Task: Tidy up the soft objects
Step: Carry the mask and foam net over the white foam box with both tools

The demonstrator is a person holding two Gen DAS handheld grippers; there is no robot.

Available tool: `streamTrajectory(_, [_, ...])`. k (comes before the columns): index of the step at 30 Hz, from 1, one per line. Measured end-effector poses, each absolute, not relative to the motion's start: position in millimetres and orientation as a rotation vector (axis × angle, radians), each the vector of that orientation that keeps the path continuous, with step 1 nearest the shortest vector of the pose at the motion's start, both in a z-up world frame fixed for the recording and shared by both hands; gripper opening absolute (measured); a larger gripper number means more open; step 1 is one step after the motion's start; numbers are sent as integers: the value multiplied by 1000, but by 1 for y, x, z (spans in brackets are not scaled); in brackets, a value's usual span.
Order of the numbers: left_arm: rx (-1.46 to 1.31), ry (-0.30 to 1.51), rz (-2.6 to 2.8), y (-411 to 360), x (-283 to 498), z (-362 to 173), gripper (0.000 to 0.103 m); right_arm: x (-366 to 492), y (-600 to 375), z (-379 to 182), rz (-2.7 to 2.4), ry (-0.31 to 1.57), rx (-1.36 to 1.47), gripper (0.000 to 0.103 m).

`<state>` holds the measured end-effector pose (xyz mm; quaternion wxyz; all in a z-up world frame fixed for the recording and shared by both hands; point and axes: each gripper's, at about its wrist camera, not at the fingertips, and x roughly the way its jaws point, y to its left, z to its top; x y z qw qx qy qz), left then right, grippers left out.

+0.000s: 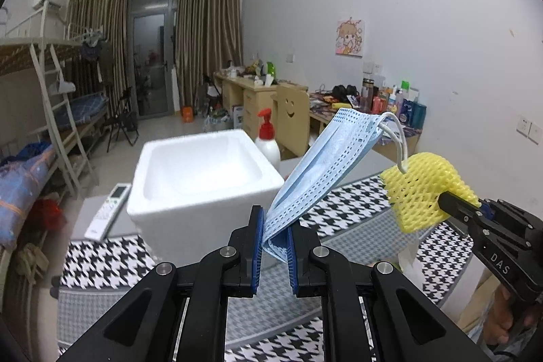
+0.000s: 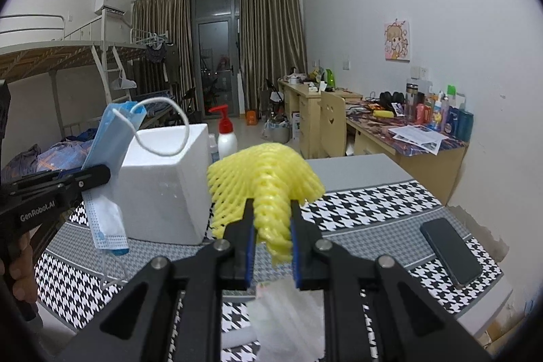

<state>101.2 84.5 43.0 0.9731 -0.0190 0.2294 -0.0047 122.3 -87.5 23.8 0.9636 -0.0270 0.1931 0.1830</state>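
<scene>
Now you are holding both items lifted near the box for dropping: left claw is pinching the mask, right claw is squeezing the net.

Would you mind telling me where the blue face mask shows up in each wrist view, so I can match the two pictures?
Left wrist: blue face mask at centre, clamped in the left gripper.
Right wrist: left side, hanging before the white foam box.
Shared landmark: the red-capped pump bottle behind the box.
</scene>
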Motion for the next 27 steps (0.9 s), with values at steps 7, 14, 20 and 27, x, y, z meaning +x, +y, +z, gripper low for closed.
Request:
streamTrajectory(7, [-45,443,12,86,113,48,14,129,-75,32,373,365,-63,20])
streamTrajectory(14, [-46,416,37,90,124,59,14,149,-72,38,386,364,-56,20])
streamTrajectory(20, [-35,401,66,91,131,65,14,155,-64,42,399,360,-68,20])
streamTrajectory(27, [-45,392,78,96,135,69,14,158,-57,50,425,359,-65,20])
